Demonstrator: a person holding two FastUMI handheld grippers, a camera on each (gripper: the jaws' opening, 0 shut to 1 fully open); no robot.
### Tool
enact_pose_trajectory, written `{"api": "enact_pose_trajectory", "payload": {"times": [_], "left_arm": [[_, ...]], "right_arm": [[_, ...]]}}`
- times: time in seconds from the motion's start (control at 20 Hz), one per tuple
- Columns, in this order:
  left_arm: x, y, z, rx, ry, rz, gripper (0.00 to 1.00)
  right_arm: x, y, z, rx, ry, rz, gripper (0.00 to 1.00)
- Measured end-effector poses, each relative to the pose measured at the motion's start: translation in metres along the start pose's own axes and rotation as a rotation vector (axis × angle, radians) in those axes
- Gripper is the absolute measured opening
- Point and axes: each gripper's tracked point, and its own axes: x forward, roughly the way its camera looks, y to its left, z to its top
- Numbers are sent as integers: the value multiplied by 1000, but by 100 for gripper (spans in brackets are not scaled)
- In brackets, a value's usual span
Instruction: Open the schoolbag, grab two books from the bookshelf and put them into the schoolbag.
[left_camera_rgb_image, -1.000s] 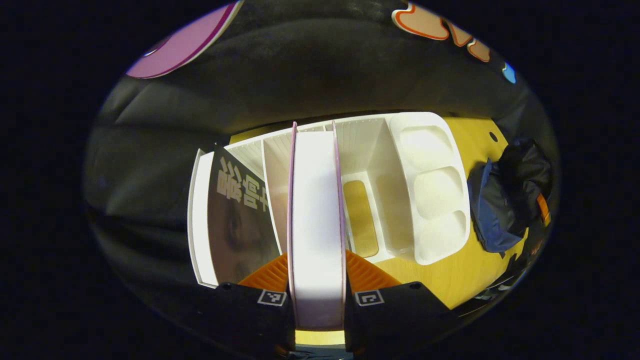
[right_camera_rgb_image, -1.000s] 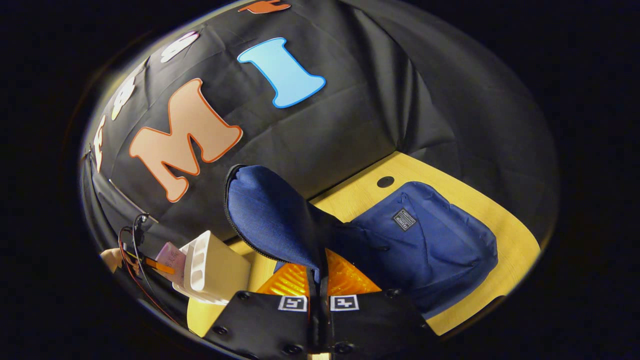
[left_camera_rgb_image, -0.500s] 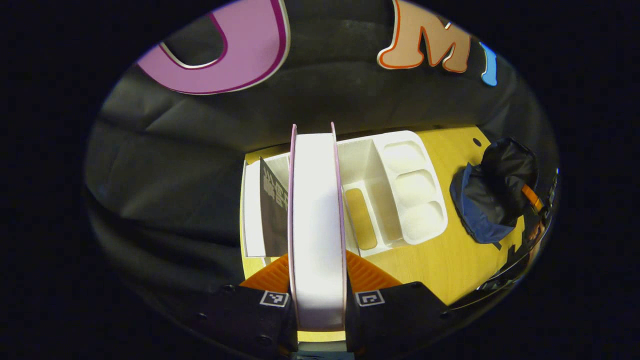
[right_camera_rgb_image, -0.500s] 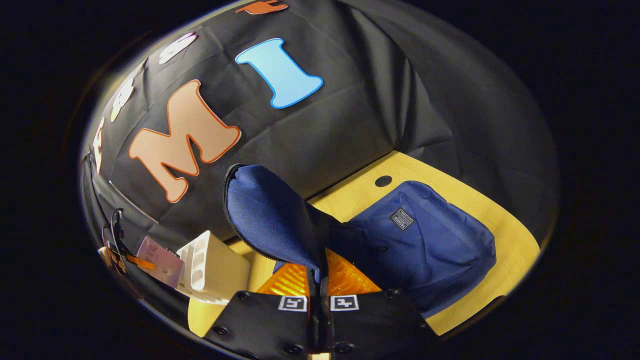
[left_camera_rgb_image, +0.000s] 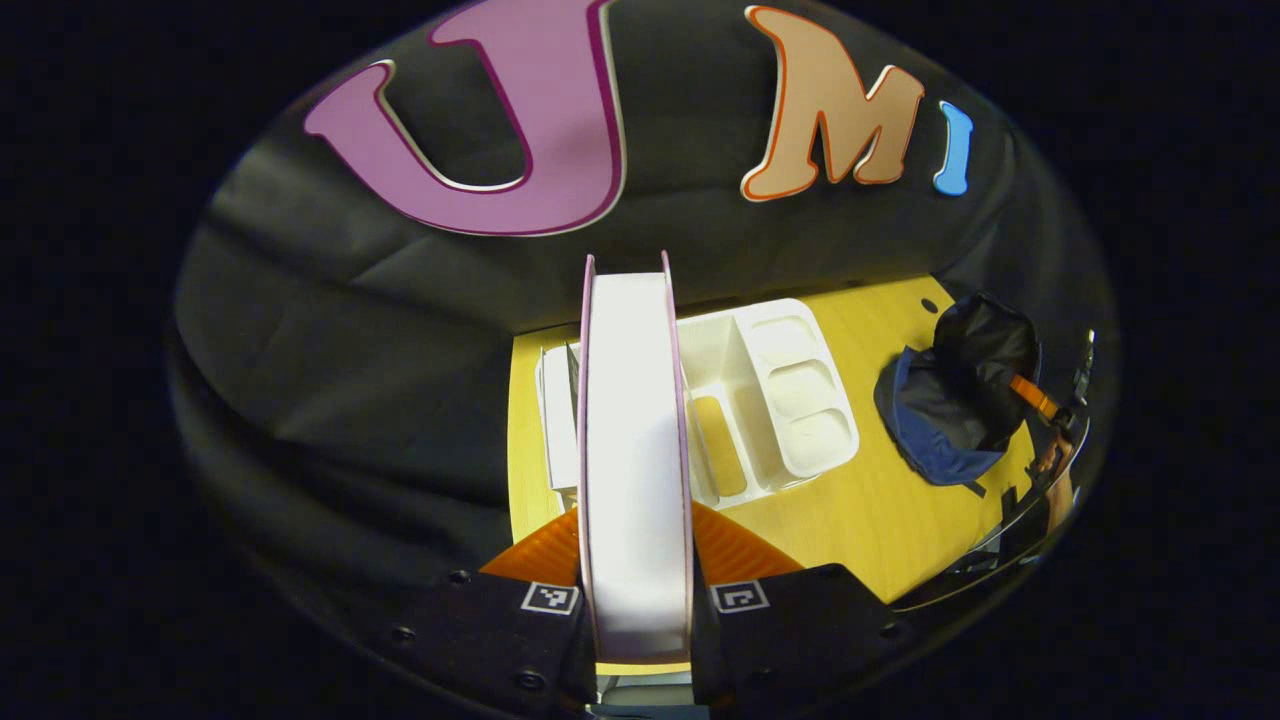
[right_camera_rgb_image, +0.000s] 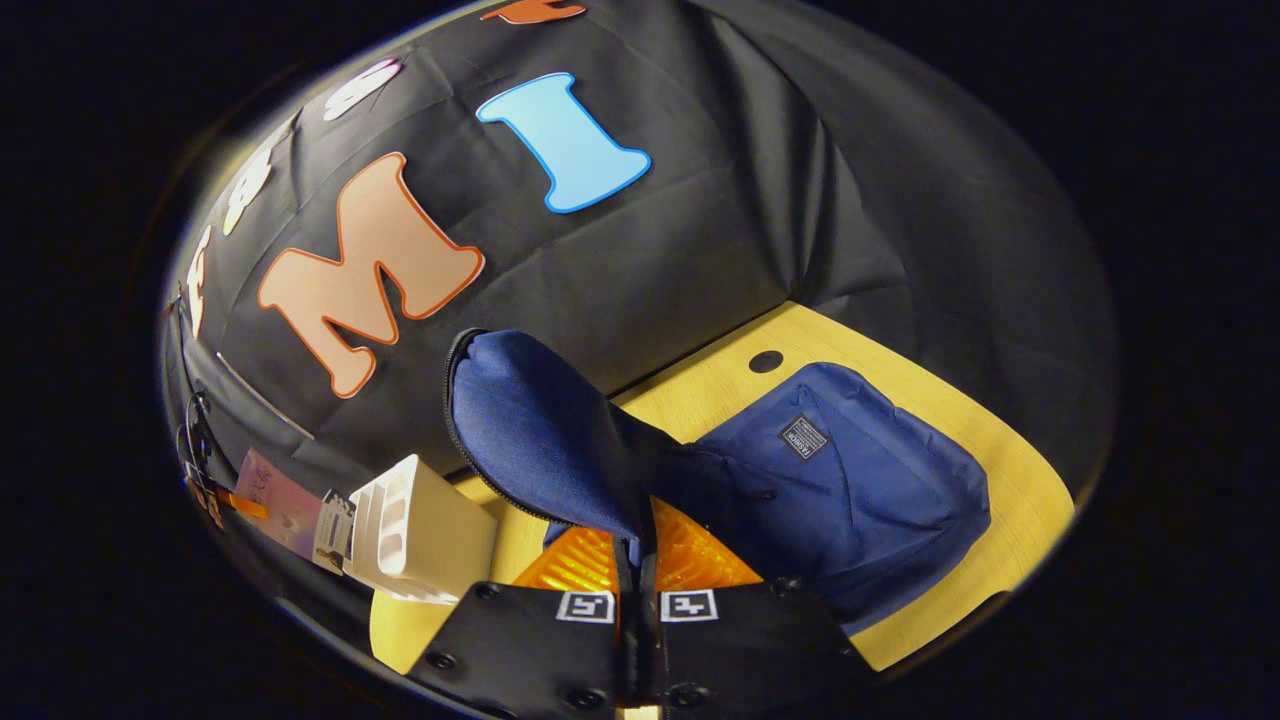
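Observation:
In the left gripper view my left gripper (left_camera_rgb_image: 636, 560) is shut on a thick pink-covered book (left_camera_rgb_image: 633, 450), held edge-on well above the white bookshelf (left_camera_rgb_image: 745, 400). A dark-covered book (left_camera_rgb_image: 572, 370) still stands at the shelf's left end. The blue schoolbag (left_camera_rgb_image: 950, 410) lies to the right on the yellow table. In the right gripper view my right gripper (right_camera_rgb_image: 637, 560) is shut on the schoolbag's blue flap (right_camera_rgb_image: 540, 440) and holds it lifted, with the bag's body (right_camera_rgb_image: 850, 490) lying behind. The pink book (right_camera_rgb_image: 285, 505) appears far left above the bookshelf (right_camera_rgb_image: 420, 540).
The yellow table (right_camera_rgb_image: 1020, 500) ends at the black cloth wall close behind the bag and shelf. A round cable hole (right_camera_rgb_image: 766, 361) sits in the table near the bag. A person's hand (left_camera_rgb_image: 1055, 475) holds the right gripper beside the bag.
My left gripper has lifted the pink book up and out of the bookshelf, which now looks smaller and farther away. The right gripper has kept the flap raised.

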Motion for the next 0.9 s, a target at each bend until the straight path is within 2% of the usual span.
{"api": "enact_pose_trajectory", "payload": {"times": [0.25,0.35,0.5,0.9], "left_arm": [[-5,-20,-5,-105,-30,-105,33],[-5,-37,-7,-152,-41,-154,31],[-1,-55,-7,-224,-52,-215,34],[5,-133,15,-374,-99,-441,33]], "right_arm": [[1,-1,-2,5,1,0,3],[1,0,-2,14,9,2,3],[1,0,-1,12,11,3,3],[1,-1,0,35,25,10,3]]}}
